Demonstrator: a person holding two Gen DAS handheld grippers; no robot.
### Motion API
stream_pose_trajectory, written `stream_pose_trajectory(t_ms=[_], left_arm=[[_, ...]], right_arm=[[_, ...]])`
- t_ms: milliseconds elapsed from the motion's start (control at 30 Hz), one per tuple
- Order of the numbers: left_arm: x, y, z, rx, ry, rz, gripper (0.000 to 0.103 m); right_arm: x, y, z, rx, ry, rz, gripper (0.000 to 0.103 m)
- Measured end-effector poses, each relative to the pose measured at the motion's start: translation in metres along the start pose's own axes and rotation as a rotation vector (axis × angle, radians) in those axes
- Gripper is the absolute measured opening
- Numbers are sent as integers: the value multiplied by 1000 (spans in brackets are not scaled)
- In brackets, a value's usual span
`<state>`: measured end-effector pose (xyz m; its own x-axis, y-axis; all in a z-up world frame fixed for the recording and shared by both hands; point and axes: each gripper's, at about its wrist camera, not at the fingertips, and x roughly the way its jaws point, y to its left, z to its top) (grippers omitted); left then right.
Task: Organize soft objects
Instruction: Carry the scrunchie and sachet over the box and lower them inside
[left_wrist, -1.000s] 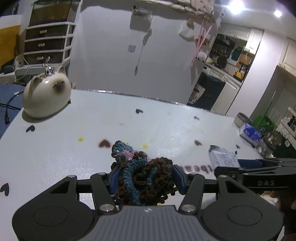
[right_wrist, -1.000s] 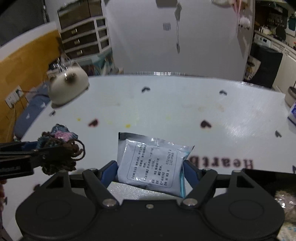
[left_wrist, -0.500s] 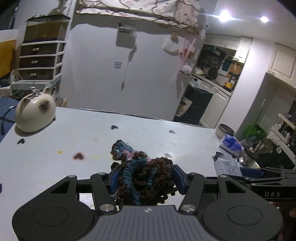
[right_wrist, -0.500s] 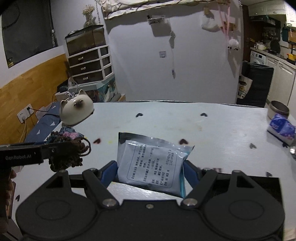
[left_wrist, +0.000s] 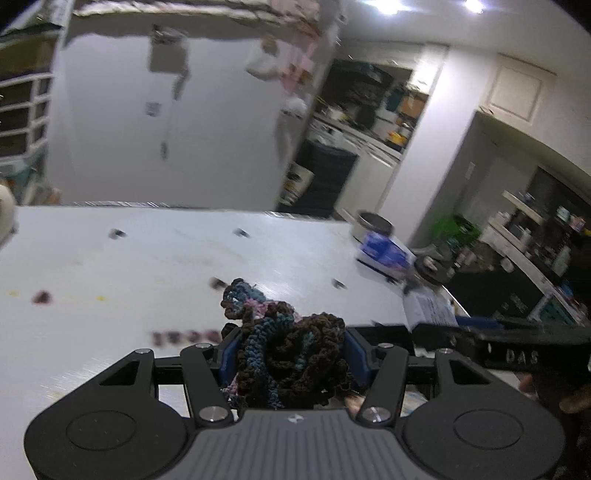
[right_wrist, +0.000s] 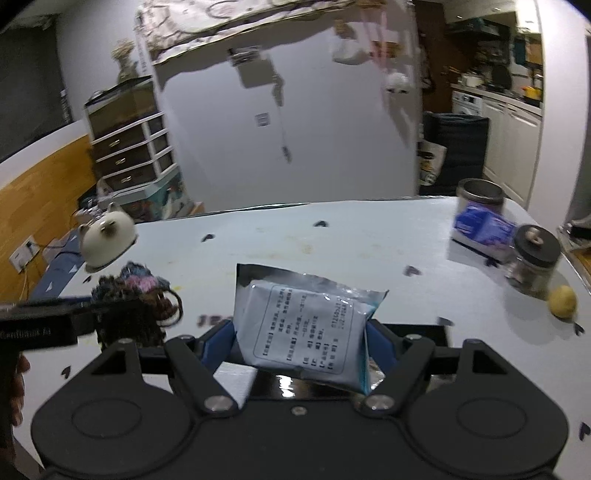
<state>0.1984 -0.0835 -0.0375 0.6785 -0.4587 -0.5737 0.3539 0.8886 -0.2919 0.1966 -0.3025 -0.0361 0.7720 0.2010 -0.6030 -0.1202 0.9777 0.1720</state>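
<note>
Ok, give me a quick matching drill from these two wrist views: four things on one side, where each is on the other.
Things:
1. crochet bundle
2. foil packet
3. lemon
4. cat-shaped pot

Places:
A. far left of the table
B. held in the left gripper
C. right edge of the table, beside the glass jar
D. held in the right gripper

Pairs: 1-B, 2-D, 3-C, 4-A

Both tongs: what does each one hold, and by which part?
Left tongs pinch the crochet bundle across its near half. Right tongs pinch the foil packet by its lower side edges.
</note>
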Motion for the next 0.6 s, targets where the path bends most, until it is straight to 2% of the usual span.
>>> stream_pose_trajectory(t_ms=[233,367,500,600], left_arm=[[47,-39,-15,47,129,-101,58],[77,-58,-26,95,228,-139,58],[104,-65,-36,112,300,-133,58],[114,-65,-41,122,313,-111,59]], right_arm=[[-4,-48,-5,80,17,-34,78],[2,-68,-7,110,45,-32,78],[18,-79,-9,115,90,-12,78],[32,-83,-9,101,130,17,78]])
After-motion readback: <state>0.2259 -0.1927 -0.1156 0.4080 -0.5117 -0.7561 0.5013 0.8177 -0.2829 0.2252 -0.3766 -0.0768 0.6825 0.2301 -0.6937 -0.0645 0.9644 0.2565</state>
